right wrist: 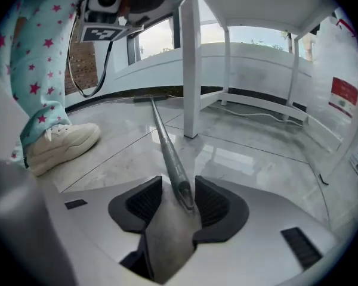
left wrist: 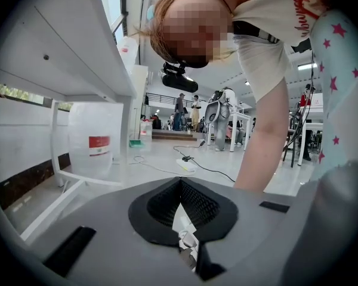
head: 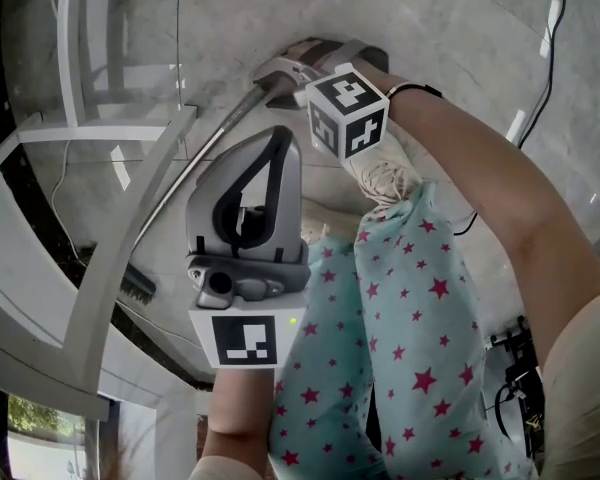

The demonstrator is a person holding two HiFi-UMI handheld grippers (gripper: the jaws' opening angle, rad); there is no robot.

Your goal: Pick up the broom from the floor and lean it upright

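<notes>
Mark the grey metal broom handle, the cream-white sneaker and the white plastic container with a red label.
grey metal broom handle [right wrist: 165, 142]: right gripper view, middle of the shaft.
cream-white sneaker [right wrist: 62, 143]: right gripper view, its side.
white plastic container with a red label [left wrist: 92, 162]: left gripper view, body below the label.

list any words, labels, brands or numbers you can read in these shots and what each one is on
No text can be read clearly in any view.
Red label on the white container: print too small to read.
Red print on the person's shirt: cut off and blurred, not readable.
Square markers: black and white patterns only, no letters or numbers.
</notes>
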